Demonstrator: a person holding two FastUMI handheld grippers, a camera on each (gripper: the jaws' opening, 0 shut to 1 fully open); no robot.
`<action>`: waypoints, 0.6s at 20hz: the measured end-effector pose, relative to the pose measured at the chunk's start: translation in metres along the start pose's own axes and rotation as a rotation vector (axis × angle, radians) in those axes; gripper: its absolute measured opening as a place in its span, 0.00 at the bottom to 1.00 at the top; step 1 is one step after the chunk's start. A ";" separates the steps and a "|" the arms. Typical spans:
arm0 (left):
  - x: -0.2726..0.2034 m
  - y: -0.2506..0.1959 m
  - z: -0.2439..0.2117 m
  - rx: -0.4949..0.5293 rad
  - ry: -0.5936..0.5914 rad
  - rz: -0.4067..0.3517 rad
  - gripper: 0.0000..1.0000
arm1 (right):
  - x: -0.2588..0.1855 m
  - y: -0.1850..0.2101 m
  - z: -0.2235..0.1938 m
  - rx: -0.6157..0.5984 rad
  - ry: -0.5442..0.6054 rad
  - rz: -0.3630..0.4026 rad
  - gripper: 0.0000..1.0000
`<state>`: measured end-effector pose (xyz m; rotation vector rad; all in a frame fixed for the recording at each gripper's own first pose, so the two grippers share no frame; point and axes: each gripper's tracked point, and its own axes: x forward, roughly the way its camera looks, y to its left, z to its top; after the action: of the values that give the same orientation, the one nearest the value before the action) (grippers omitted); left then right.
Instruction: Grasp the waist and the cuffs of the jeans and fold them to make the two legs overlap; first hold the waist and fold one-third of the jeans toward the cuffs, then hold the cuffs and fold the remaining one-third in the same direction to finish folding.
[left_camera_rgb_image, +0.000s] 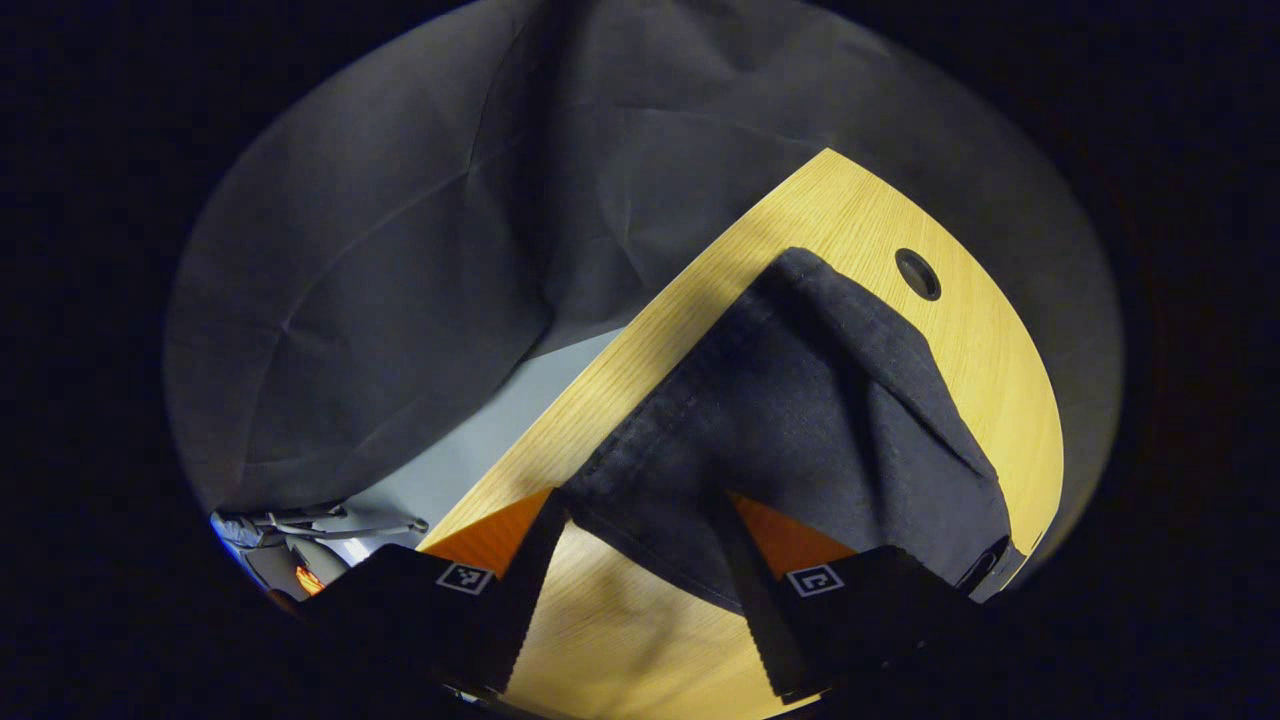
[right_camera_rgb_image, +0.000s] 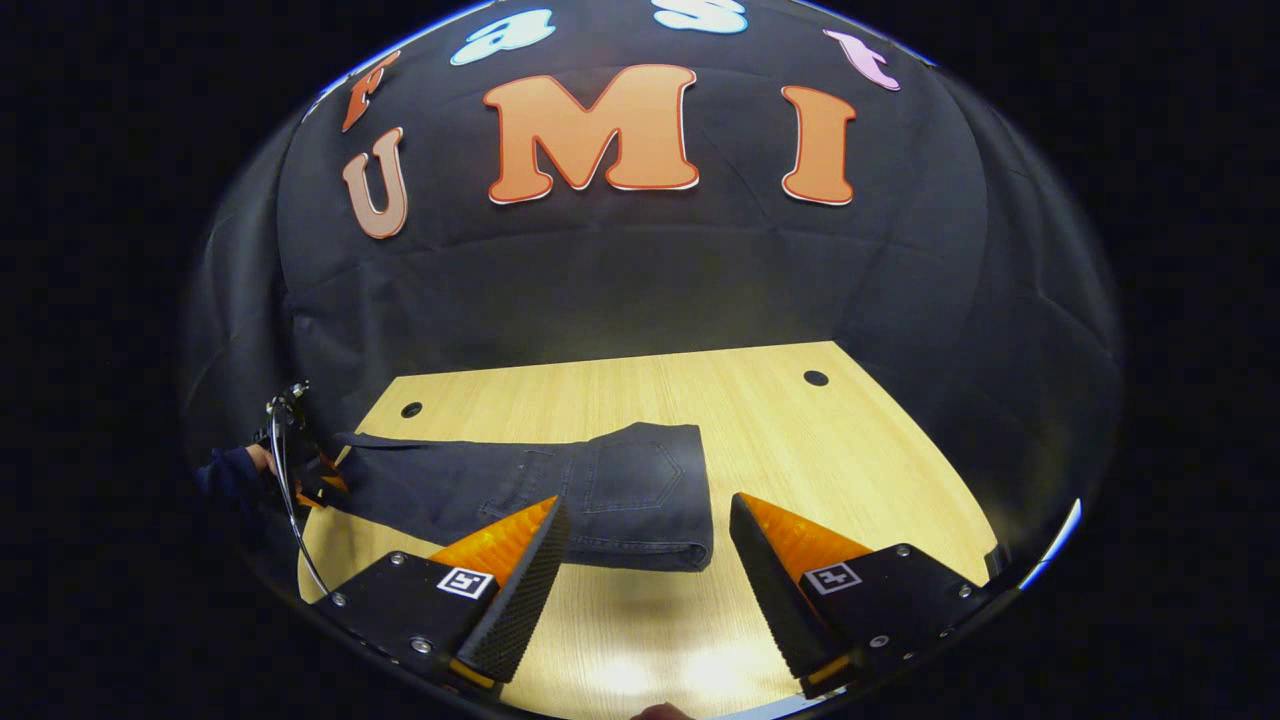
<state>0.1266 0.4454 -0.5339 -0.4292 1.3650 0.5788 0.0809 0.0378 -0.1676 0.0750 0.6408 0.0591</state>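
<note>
Dark jeans lie flat on the wooden table, the two legs overlapped, waist end with a back pocket at the right and cuffs running left. My right gripper stands open just in front of the waist edge, one finger to either side. At the far cuff end, a hand in a dark sleeve holds my left gripper. In the left gripper view the jeans stretch away up the table. My left gripper is open, its fingers straddling the near cuff edge.
Round cable holes sit in the table's far corners, one of them beside the jeans. Beyond the table's left edge lie grey floor and a metal stand with cables. Black cloth walls surround the booth.
</note>
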 end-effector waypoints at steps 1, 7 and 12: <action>0.005 -0.007 0.001 0.012 -0.018 -0.033 0.71 | 0.001 0.002 0.001 -0.001 0.000 0.007 0.97; 0.002 -0.026 0.007 0.076 -0.108 -0.134 0.06 | 0.010 0.003 0.010 -0.013 -0.004 0.038 0.97; -0.065 -0.031 0.013 0.098 -0.250 -0.225 0.02 | 0.025 -0.005 0.022 -0.029 0.002 0.067 0.97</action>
<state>0.1491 0.4195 -0.4692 -0.4095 1.0834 0.3649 0.1139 0.0333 -0.1651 0.0680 0.6389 0.1332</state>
